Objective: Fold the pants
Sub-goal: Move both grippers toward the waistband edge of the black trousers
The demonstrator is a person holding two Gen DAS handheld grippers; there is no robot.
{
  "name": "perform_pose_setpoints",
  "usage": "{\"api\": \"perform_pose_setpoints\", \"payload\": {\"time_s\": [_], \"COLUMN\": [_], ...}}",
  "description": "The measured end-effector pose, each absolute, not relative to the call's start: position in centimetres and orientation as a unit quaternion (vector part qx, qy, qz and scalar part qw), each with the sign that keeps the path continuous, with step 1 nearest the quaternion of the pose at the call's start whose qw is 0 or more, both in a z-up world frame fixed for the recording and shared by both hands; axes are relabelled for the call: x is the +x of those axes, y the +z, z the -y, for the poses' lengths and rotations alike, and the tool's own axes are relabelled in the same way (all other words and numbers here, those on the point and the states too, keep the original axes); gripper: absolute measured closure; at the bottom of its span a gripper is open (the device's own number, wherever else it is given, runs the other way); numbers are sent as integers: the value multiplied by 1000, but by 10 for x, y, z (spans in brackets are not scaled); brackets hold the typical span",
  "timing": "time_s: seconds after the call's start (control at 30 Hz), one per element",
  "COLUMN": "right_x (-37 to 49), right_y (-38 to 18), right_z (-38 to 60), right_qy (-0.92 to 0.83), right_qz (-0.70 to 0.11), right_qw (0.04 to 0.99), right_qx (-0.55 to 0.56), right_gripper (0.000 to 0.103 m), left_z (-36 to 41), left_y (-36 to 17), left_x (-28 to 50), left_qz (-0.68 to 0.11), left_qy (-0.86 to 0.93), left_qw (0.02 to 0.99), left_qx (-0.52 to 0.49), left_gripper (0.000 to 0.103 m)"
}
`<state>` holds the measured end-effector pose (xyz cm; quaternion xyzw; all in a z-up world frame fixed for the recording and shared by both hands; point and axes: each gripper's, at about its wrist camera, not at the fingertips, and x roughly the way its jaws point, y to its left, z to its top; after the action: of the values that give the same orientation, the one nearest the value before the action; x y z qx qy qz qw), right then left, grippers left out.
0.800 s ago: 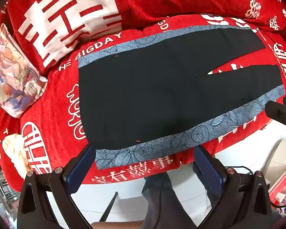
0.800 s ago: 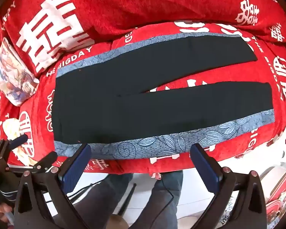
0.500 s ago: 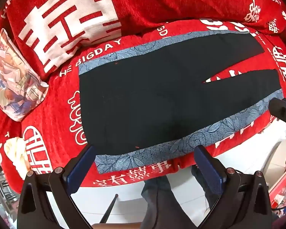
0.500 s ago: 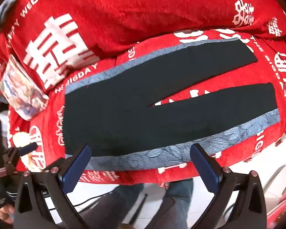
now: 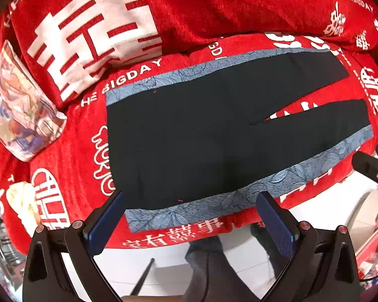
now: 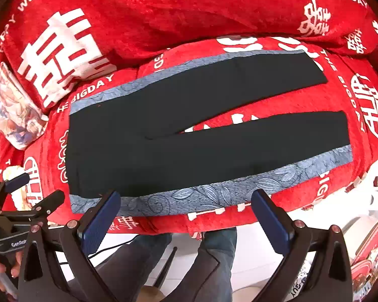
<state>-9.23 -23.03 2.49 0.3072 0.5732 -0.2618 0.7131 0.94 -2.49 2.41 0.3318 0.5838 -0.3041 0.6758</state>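
Black pants (image 5: 201, 136) with blue patterned side stripes lie flat on a red blanket, waist at the left, legs spread to the right; they also show in the right wrist view (image 6: 189, 141). My left gripper (image 5: 191, 216) is open and empty, hovering just above the near blue stripe by the waist. My right gripper (image 6: 186, 214) is open and empty over the near stripe (image 6: 214, 193) of the front leg. The left gripper also shows at the left edge of the right wrist view (image 6: 25, 188).
The red blanket (image 6: 214, 12) with white lettering covers a sofa or bed. A printed cushion (image 5: 17, 108) lies at the far left, with a yellowish cloth (image 5: 22, 201) below it. The blanket's front edge drops to a white floor, where the person's legs (image 6: 176, 259) stand.
Both grippers have moved slightly forward and down toward the near edge of the pants. The pants have not moved. Both stay open.
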Motion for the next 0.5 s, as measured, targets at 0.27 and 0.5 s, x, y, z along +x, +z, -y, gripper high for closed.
{"api": "perform_pose_setpoints", "payload": {"time_s": [0.27, 0.5], "right_x": [-93, -92], "right_y": [24, 28], "right_z": [226, 225], "right_qy": [-267, -273], "right_qz": [-578, -577], "right_qw": [710, 712], "right_qx": [301, 292], "right_gripper": [0, 0], "left_z": [23, 24], "left_y": [26, 31], "left_x": [15, 17], "left_qz": [-576, -565], "left_qy": [-283, -285], "left_qw": [689, 696], "left_qx": [338, 339], "left_gripper": [0, 0]}}
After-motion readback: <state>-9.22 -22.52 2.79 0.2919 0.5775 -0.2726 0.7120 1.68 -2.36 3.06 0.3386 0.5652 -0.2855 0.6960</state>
